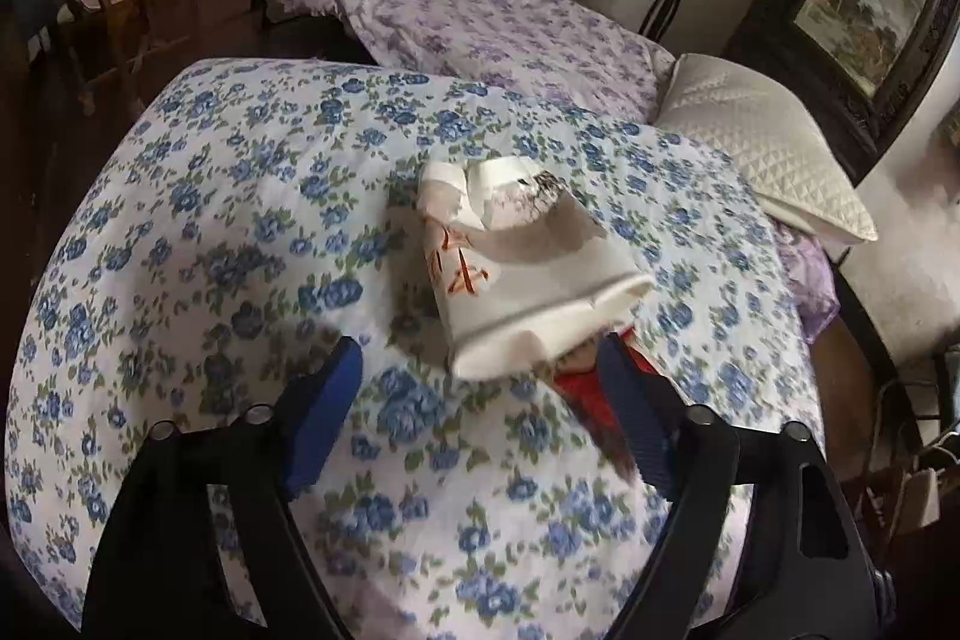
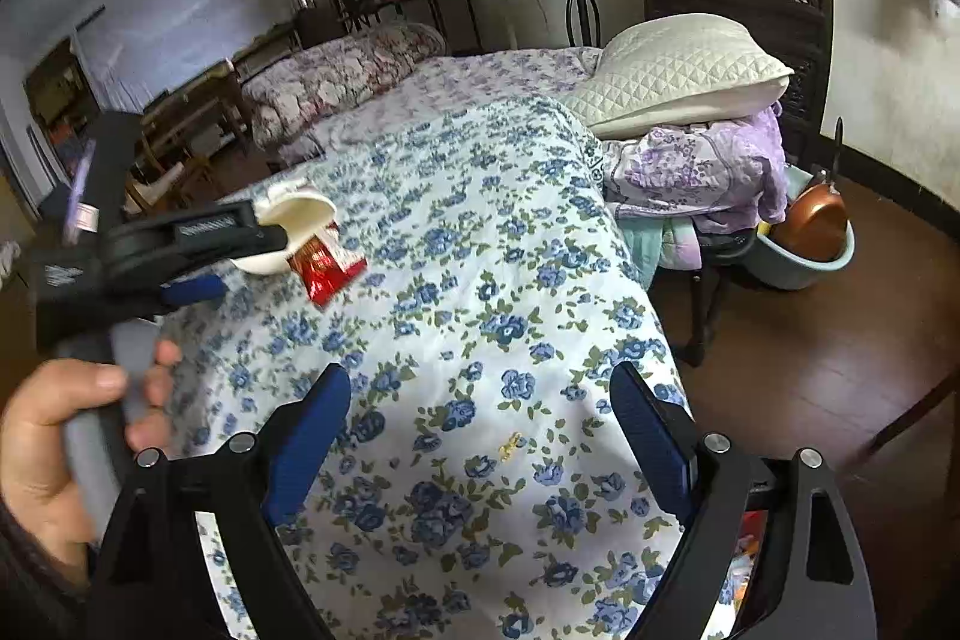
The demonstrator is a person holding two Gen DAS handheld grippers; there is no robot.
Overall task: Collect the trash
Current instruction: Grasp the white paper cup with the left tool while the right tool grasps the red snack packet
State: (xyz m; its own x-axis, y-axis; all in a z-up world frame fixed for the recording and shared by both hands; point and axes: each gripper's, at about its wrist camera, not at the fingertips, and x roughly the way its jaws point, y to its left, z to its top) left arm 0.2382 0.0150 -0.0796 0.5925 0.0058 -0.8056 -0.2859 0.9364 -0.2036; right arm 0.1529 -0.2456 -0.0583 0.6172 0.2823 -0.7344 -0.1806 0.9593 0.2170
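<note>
One paper cup (image 1: 528,274) (crushed), one red wrapper (image 2: 327,268)

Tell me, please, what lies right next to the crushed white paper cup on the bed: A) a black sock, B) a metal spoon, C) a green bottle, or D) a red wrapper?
D: a red wrapper lies against the cup on the floral bedspread.

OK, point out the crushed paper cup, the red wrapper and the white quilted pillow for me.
crushed paper cup (image 1: 528,274): left wrist view, on its white side wall.
red wrapper (image 2: 324,268): right wrist view, on its red face.
white quilted pillow (image 2: 678,63): right wrist view, on its quilted top.
</note>
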